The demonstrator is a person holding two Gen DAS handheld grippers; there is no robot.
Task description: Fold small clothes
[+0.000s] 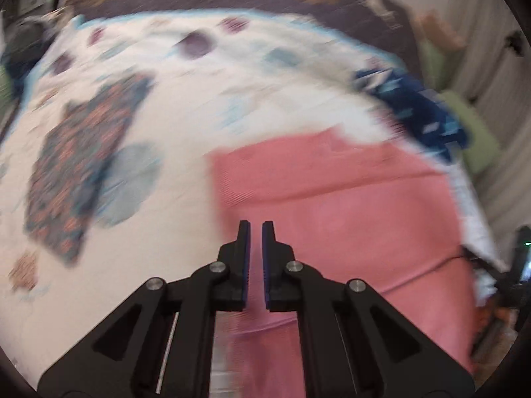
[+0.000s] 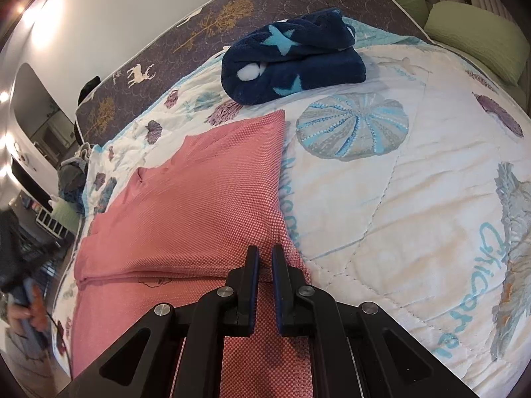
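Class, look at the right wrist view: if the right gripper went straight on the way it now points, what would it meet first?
Most likely the pink garment: the right gripper is shut and aimed down at the cloth near its right edge. Depth is unclear, and it may already be pinching a fold there. The quilt lies just beside.

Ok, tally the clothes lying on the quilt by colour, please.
Pink garment: 1
Navy fleece with light-blue stars: 1
Dark multicoloured patterned piece: 1 (blurred in the left wrist view)
Total: 3
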